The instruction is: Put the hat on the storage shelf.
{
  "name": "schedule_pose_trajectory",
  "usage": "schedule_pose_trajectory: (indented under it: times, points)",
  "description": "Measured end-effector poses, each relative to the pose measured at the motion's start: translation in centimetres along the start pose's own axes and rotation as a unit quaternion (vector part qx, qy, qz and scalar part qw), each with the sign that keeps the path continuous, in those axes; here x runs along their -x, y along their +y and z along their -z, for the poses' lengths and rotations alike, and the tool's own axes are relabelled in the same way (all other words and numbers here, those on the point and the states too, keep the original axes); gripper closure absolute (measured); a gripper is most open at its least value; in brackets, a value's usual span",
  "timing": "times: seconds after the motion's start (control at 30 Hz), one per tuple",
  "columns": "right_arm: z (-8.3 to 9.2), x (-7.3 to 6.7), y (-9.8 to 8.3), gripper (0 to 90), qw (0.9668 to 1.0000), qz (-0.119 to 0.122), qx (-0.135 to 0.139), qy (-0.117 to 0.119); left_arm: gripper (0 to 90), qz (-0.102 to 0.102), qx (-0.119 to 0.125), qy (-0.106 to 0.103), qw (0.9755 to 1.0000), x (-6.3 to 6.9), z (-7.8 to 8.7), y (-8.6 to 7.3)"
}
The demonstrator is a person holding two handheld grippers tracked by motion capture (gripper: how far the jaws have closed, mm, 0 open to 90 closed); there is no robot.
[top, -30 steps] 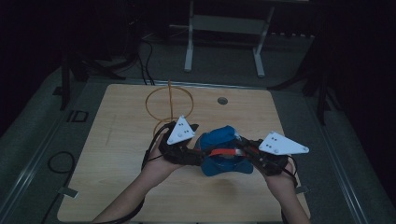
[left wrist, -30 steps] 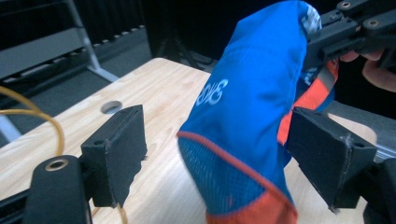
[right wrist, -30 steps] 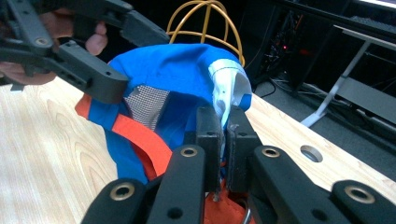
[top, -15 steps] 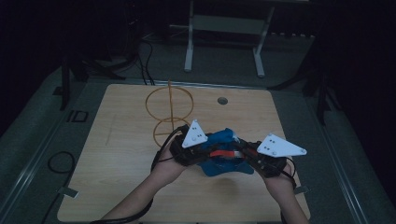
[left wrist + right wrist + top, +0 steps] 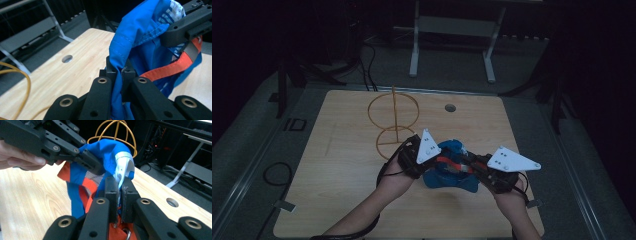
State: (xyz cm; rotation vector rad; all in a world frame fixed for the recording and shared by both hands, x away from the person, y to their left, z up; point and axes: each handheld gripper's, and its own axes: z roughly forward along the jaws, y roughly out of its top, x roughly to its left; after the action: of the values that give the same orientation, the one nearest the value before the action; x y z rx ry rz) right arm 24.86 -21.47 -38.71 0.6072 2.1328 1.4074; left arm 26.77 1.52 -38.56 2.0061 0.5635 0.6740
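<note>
High view, listed left to right: we note a yellow wire stand (image 5: 393, 120) of two rings on an upright rod, standing on the wooden table (image 5: 337, 170) just beyond our left gripper (image 5: 435, 161), near it but apart. Next comes the left gripper itself, held in our left hand (image 5: 404, 162), its jaws pointing inward toward the blue garment (image 5: 451, 172), which hangs bunched between the two tools with its lower folds on the tabletop. An orange band (image 5: 447, 162) crosses the cloth between the two sets of jaws. Last comes our right gripper (image 5: 472, 166), in our right hand (image 5: 507, 187), facing the left one across the garment. In the left gripper view we record the jaws having just closed: the two pads now stand together with a fold of blue cloth (image 5: 120, 82) pinched between them, and the fabric rises from that pinch up and to the right, where the other tool's black jaw grips it. A round hole (image 5: 67, 58) in the tabletop lies beyond and left of these jaws. In the right gripper view we record the jaws clamped tight on a pale blue-and-white edge of the same garment (image 5: 123, 170), with the wire stand behind it and the left tool's jaws biting the cloth just beyond ours.
</note>
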Motion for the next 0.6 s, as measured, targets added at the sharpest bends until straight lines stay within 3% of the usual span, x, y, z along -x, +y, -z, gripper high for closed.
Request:
schedule_pose_trajectory:
  times: [0.3,0.53,0.6]
  points:
    - [1.0,-0.3,-0.1,78.3,0.9997,-0.014,0.012,0.015,89.3,-0.017,0.018,0.013,0.9996,0.0,0.8,0.5]
    - [2.5,-1.1,0.1,67.3,0.9989,-0.017,0.03,0.031,89.3,-0.028,0.05,0.024,0.9981,-0.3,1.9,0.4]
    - [3.0,-1.2,0.1,66.6,0.9986,-0.017,0.038,0.032,89.2,-0.026,0.062,0.017,0.9976,-0.6,2.3,0.3]
